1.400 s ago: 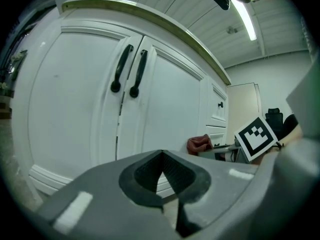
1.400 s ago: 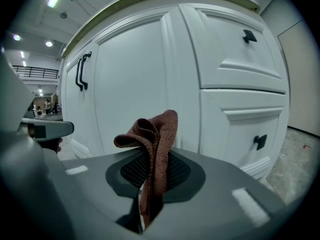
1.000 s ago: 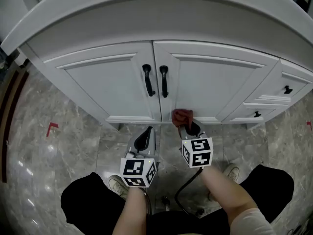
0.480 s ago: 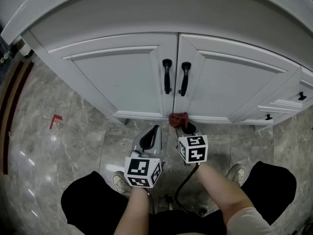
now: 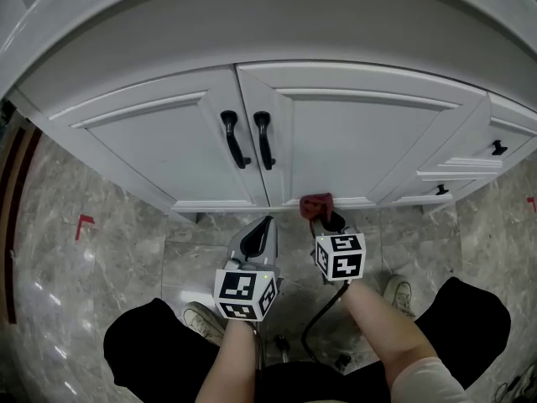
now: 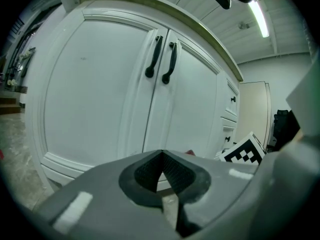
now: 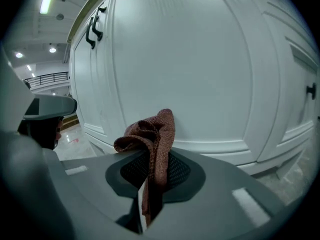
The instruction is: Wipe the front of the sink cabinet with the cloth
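Pinching the cloth (image 7: 152, 134) in the right gripper (image 7: 150, 181) - jaws clenched on one thin fold, bunched top at the bottom rail of the right-hand door of the sink cabinet (image 5: 352, 133), low near the floor (image 5: 101, 250). Left gripper (image 6: 161, 176) is closed on nothing, parked beside the right one and off the cabinet. Likely risks: the narrow bite lets the cloth drag out when it rides over the raised panel moulding, or the wad folds aside and the bare jaw tips scrape the paint (the black door handles (image 5: 246, 139) could snag it too). Only the right gripper view shows how little cloth is actually held - the head view hides that behind the marker cube, but alone gives the full front: both doors and the drawers (image 5: 470, 170) at right.
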### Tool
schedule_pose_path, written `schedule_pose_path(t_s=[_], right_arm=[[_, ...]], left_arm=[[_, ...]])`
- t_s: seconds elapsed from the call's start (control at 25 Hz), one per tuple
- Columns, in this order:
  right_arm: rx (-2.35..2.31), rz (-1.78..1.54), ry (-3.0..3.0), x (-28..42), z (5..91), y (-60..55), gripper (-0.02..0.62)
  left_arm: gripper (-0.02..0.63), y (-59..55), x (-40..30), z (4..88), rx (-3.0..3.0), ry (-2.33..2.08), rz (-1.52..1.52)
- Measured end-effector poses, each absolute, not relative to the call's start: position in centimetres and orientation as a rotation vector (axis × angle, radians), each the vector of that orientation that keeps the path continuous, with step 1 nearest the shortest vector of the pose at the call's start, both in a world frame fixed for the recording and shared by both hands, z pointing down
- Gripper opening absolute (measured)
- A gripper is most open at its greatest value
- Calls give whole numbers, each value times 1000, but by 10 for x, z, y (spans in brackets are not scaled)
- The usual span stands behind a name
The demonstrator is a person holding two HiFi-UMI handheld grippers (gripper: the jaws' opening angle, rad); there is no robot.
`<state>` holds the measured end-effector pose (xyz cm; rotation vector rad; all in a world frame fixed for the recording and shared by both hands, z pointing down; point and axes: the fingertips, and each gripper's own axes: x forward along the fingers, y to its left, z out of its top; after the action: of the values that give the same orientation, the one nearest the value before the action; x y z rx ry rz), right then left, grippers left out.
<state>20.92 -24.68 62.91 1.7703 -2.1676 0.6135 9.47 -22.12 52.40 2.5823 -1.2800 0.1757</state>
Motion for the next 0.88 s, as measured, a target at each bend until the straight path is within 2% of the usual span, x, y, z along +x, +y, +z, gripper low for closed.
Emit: schedule_pose_path(t_s=[0.28, 0.56, 0.88], right_arm=[[1909, 633, -2049, 288, 630, -230, 84], [2056, 675, -1907, 343, 630, -216, 84], [2037, 654, -1921, 326, 618, -205, 83]], left_arm=[[0, -216, 134, 531, 2615, -1203, 207], [0, -217, 143, 530, 2614, -1194, 201], [0, -208, 137, 518, 2641, -1183, 186]])
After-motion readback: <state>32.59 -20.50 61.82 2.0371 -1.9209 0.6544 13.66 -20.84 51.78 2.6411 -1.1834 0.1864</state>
